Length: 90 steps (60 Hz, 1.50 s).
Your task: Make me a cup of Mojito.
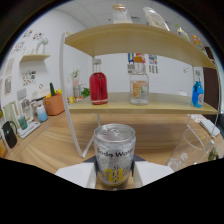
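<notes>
Gripper view: we see the gripper (115, 176) with its two white fingers (75, 176) pressed against either side of a soda water can (114, 154), so it holds the can upright, silver top facing us, yellow print low on the label. Just right of the can, an empty clear glass (191, 147) stands on the wooden worktop (47, 145). Beyond the can is a two-tier wooden shelf (145, 102). On its lower board we note a bottle of red liquid (98, 82) toward the left end, a clear jar with orange contents (139, 82) near the middle, and a blue bottle (198, 95) at the right end. A clear bottle (121, 13) sits on the top board. At the worktop's far left edge we see an orange pot with a cactus (53, 101).
</notes>
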Motion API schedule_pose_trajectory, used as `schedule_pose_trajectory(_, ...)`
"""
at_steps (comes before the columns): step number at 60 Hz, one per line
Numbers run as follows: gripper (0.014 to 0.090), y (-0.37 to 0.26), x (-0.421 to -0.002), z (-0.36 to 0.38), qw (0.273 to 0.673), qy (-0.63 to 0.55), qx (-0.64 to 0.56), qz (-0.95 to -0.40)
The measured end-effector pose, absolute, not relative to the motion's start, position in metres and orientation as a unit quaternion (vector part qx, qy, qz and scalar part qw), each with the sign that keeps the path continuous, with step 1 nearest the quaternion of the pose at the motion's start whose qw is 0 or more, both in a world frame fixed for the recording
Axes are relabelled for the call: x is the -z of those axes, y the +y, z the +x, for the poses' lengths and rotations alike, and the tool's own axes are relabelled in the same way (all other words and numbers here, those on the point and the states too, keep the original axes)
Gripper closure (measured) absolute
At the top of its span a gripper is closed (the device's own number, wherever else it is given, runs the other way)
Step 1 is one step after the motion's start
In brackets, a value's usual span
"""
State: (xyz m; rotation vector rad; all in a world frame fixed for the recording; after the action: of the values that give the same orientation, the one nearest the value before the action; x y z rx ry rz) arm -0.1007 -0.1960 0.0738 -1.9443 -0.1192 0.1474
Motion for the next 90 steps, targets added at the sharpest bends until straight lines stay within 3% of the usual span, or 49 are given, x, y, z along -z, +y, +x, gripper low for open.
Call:
schedule_pose_trajectory(20,0.0498,-0.207,-0.072,-0.101,0.579,-0.062,-0.039,-0.812)
schedule_pose_trajectory(25,0.0377,-0.209,-0.079,-0.1,0.573,-0.057,-0.041,-0.817)
schedule_pose_trajectory(28,0.0204,-0.212,-0.089,-0.1,0.575,-0.053,-0.042,-0.815)
schedule_pose_trajectory(29,0.018,-0.213,-0.092,-0.1,0.575,-0.051,-0.043,-0.816)
schedule_pose_trajectory(39,0.0192,-0.238,-0.141,-0.104,0.576,-0.036,-0.064,-0.814)
schedule_pose_trajectory(40,0.0236,-0.242,-0.147,-0.104,0.576,-0.034,-0.065,-0.814)
schedule_pose_trajectory(41,0.0195,-0.245,-0.151,-0.103,0.576,-0.031,-0.065,-0.814)
schedule_pose_trajectory(50,0.0189,-0.278,-0.176,-0.083,0.558,-0.018,-0.055,-0.828)
schedule_pose_trajectory(69,0.0197,-0.338,-0.134,0.002,0.467,0.003,-0.015,-0.884)
schedule_pose_trajectory(90,0.0197,-0.368,-0.112,0.034,0.435,-0.003,0.004,-0.901)
